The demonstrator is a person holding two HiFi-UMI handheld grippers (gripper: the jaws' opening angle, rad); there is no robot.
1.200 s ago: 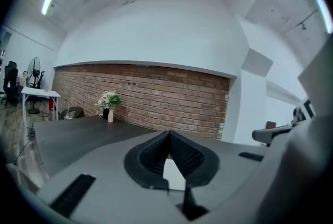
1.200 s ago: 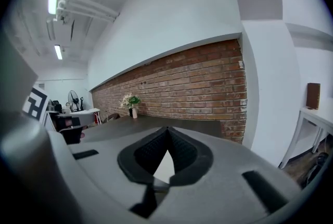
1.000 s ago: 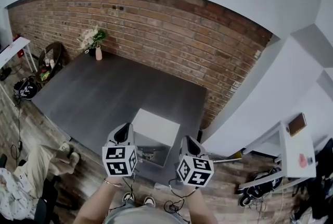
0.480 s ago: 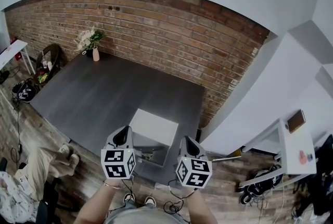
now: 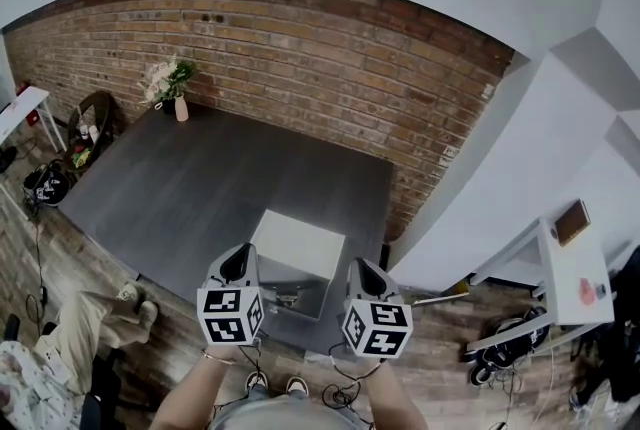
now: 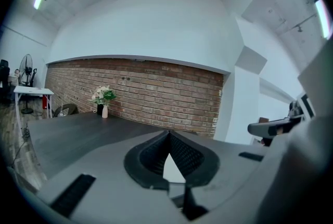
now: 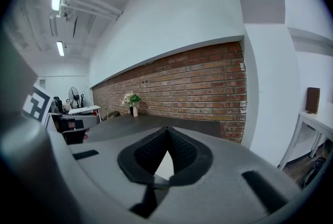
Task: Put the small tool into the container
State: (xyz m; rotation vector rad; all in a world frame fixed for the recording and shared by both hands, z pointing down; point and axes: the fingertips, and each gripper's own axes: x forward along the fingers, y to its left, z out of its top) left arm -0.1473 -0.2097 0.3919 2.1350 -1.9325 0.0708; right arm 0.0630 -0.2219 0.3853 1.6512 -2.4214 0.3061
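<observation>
A white box-shaped container [image 5: 297, 248] stands near the front edge of the dark grey table [image 5: 200, 188]. Just in front of it, between my two grippers, lies a small metallic thing [image 5: 284, 298], too small to make out. My left gripper [image 5: 238, 260] is held over the table's front edge, left of the box, jaws shut and empty [image 6: 169, 133]. My right gripper [image 5: 362, 268] is level with it on the box's right, also shut with nothing held [image 7: 167, 129]. A sliver of the white box [image 6: 173, 171] shows below each pair of closed tips.
A vase of flowers [image 5: 172, 86] stands at the table's far left corner, against the brick wall [image 5: 330, 48]. A seated person's legs [image 5: 90, 318] are at lower left. A white side table [image 5: 572, 263] and shoes [image 5: 505, 353] lie to the right.
The head view has drifted slightly. Both grippers keep their places beside the box, still shut.
</observation>
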